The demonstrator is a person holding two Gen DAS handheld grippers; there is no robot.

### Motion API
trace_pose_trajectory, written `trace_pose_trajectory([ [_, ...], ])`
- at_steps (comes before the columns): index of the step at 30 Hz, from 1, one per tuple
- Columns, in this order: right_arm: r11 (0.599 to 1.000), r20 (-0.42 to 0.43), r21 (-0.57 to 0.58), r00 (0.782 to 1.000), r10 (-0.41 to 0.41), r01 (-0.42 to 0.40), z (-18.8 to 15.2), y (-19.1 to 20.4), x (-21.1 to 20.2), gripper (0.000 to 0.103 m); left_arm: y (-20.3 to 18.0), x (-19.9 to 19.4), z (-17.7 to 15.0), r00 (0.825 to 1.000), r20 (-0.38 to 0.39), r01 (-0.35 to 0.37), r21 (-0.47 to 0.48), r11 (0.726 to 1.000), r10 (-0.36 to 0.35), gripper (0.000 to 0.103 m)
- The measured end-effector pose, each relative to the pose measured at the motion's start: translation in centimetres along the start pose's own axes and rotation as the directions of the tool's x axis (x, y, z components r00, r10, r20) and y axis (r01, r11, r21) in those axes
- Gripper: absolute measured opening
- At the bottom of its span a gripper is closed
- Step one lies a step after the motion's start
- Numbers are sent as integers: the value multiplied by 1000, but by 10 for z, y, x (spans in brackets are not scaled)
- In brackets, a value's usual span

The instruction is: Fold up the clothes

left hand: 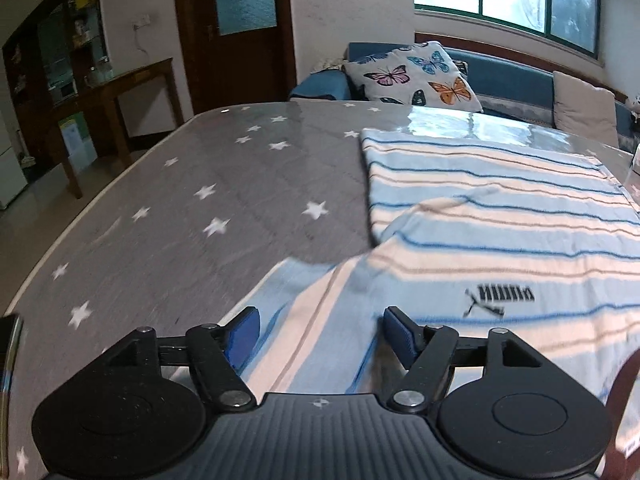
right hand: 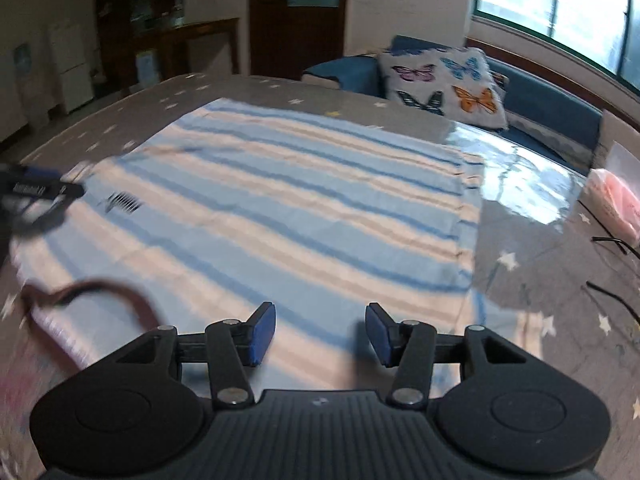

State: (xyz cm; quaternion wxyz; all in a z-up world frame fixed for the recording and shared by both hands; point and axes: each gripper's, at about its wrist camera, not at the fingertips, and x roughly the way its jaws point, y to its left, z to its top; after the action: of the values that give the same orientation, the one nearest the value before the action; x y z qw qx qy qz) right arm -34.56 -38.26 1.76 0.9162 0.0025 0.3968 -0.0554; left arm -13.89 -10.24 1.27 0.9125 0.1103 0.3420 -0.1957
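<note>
A light blue striped T-shirt with a small black logo lies flat on the grey star-patterned table. Its left sleeve is folded in over the body. My left gripper is open, just above that sleeve, holding nothing. In the right wrist view the shirt spreads across the table, with its dark collar at the near left. My right gripper is open above the shirt's near edge, holding nothing. The left gripper shows blurred at the far left of the right wrist view.
A pink bag and thin black cables lie on the table's right side. A blue sofa with a butterfly cushion stands behind the table. A wooden side table stands at the left.
</note>
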Motion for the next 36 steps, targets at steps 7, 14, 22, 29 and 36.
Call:
trace_pose_trajectory([
  [7, 998, 18, -57, 999, 30, -29, -33, 27, -25, 58, 2, -24, -21, 1000, 15, -23, 9, 1000, 23, 80],
  [14, 999, 91, -49, 996, 8, -3, -32, 32, -37, 60, -38, -47, -19, 996, 72, 51, 72, 996, -57, 85],
  [22, 995, 90, -92, 995, 45, -36, -38, 49, -24, 60, -91, -53, -42, 986, 65, 137, 199, 970, -153, 86],
  [29, 997, 101, -46, 993, 61, -57, -48, 47, -30, 62, -100, -64, -62, 984, 131, 83, 282, 956, -124, 89],
  [36, 996, 172, 53, 983, 58, -68, -54, 25, -59, 63, -99, -72, -47, 978, 150, 101, 263, 959, -144, 90],
])
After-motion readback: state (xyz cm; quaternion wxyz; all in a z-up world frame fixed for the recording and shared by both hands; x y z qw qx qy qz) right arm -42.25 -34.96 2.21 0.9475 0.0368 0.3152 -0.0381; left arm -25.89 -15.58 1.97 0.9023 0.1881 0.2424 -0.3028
